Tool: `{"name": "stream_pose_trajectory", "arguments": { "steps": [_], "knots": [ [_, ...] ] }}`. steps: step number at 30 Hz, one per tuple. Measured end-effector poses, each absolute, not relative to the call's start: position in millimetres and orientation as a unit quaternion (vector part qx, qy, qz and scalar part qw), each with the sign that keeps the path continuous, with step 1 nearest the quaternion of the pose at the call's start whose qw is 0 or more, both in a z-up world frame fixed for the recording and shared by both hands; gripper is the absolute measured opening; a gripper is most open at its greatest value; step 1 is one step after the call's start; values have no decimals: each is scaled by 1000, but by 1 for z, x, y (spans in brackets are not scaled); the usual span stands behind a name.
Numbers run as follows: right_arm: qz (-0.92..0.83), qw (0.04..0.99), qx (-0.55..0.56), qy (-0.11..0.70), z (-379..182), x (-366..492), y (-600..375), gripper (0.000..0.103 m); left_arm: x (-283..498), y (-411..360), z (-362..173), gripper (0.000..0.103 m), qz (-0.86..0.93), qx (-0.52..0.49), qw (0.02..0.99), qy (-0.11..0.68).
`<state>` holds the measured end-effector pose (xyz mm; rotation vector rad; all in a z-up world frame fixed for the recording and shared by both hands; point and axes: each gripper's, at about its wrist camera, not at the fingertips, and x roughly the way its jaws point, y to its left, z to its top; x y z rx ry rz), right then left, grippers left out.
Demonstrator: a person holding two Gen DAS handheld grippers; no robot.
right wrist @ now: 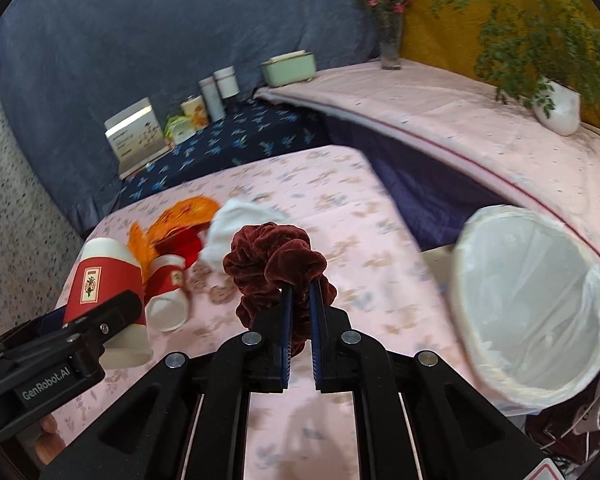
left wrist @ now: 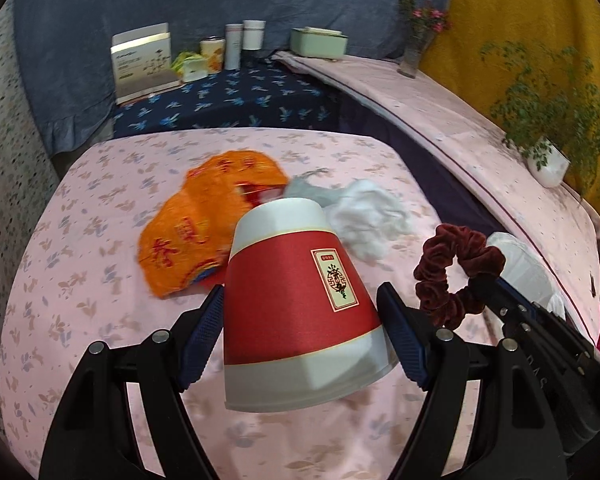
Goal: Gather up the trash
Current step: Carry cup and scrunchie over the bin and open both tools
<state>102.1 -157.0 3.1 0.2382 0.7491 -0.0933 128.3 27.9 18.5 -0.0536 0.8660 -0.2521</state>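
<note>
My left gripper [left wrist: 300, 312] is shut on a red and white paper cup [left wrist: 296, 304], held upside down above the pink bedsheet [left wrist: 100, 280]. The cup also shows in the right wrist view [right wrist: 104, 280], with a second smaller cup [right wrist: 168, 296] lying beside it. My right gripper [right wrist: 300, 292] is shut on a dark red velvet scrunchie [right wrist: 276, 256], also visible in the left wrist view [left wrist: 456, 272]. An orange wrapper [left wrist: 204, 220] and white crumpled tissue [left wrist: 364, 212] lie on the sheet beyond the cup. A white-lined trash bin [right wrist: 532, 304] stands at the right.
A shelf with a pink cloth [right wrist: 440, 108] runs along the right, bearing a potted plant [right wrist: 556, 108], a flower vase [right wrist: 390, 44] and a green box [right wrist: 288, 68]. Tins and a card box [left wrist: 144, 60] stand at the back on dark blue cloth.
</note>
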Motion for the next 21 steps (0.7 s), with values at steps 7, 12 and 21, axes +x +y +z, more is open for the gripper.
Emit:
{"name": "stream_pose_trajectory", "arguments": {
  "steps": [7,12,21],
  "knots": [
    [-94,924,134,346,15,78,-220,8,119,-41,27,73,-168,7,897,409],
    [-127,921,148,337,16,61,-265,8,112,-88,27,73,-200,29,891,406],
    [-180,909,174,333,8,36,-336,8,105,-161,26,73,-257,49,877,403]
  ]
}}
